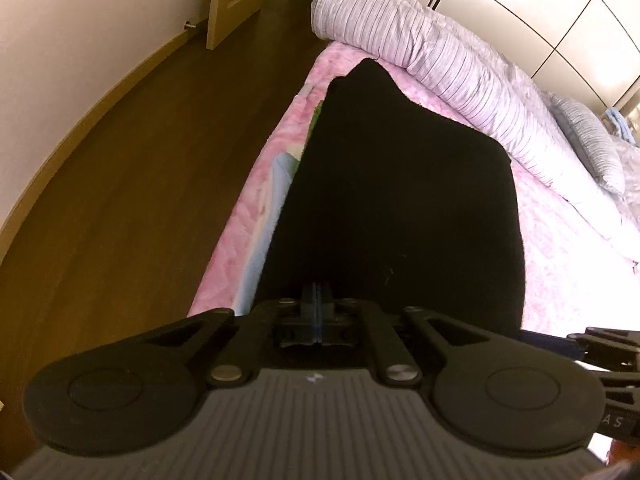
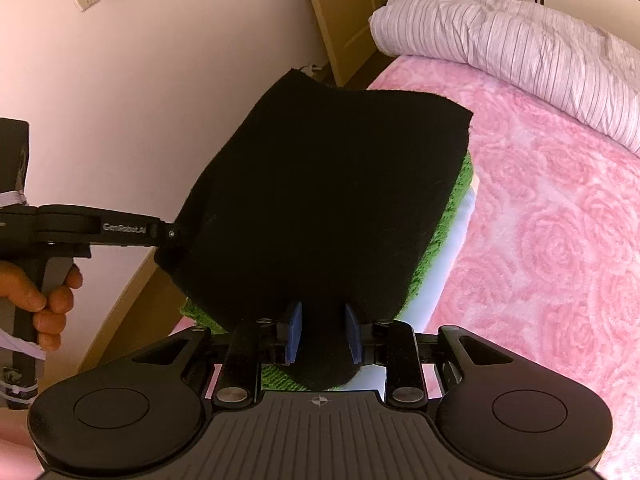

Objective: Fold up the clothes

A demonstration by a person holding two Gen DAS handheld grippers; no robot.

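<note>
Left tool [image 1: 316, 312] pinches the black garment [image 1: 400, 200]; right tool [image 2: 322, 336] (pads spread) straddles its edge.

Black garment [image 1: 400, 200] in left gripper [image 1: 317, 300]

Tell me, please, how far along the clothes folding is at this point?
Done, apparently: a green item and a pale blue one lie stacked flat on the pink bed. In hand: a black cloth, folded, sits over that stack. The left gripper is shut on its edge; the right gripper is open, with cloth between its pads. Left: letting go and laying it flat. No other unfolded clothes are in view.
</note>
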